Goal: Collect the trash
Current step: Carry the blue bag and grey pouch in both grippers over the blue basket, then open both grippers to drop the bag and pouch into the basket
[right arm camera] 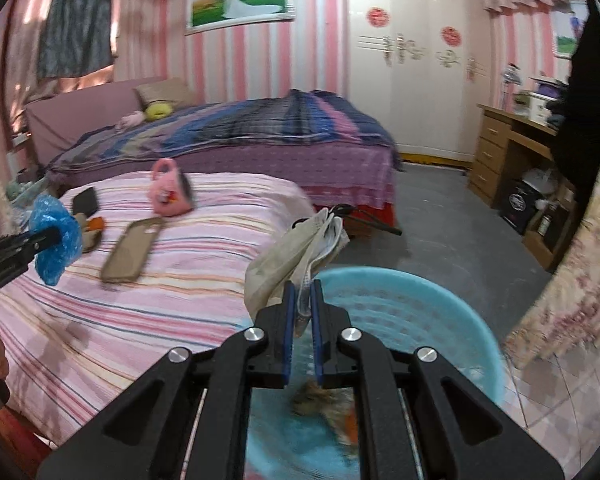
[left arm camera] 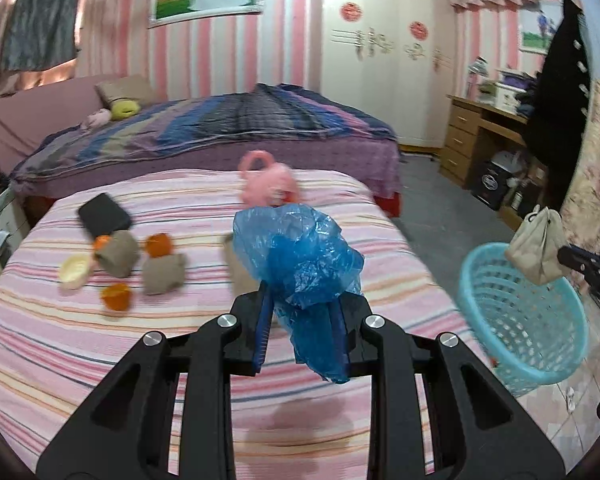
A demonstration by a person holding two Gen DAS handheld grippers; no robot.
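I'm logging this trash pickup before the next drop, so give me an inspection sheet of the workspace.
Surface: striped bedsheet.
Job's things: blue plastic bag; beige bag; turquoise basket beside the bed, with litter inside.
Clutter: orange peels, pink toy purse, phone case.
Grippers: left gripper clamps the blue bag; right gripper clamps the beige bag over the basket.
Cables: nothing seen.
Surroundings: second bed, wardrobe, desk.

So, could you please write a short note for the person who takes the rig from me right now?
Left gripper: shut on the blue plastic bag, above the striped bed.
Right gripper: shut on the beige bag, over the blue basket.
Done: some scraps already lie in the basket.
Left: drop both bags in; then the orange peels and brown paper wads on the bed.
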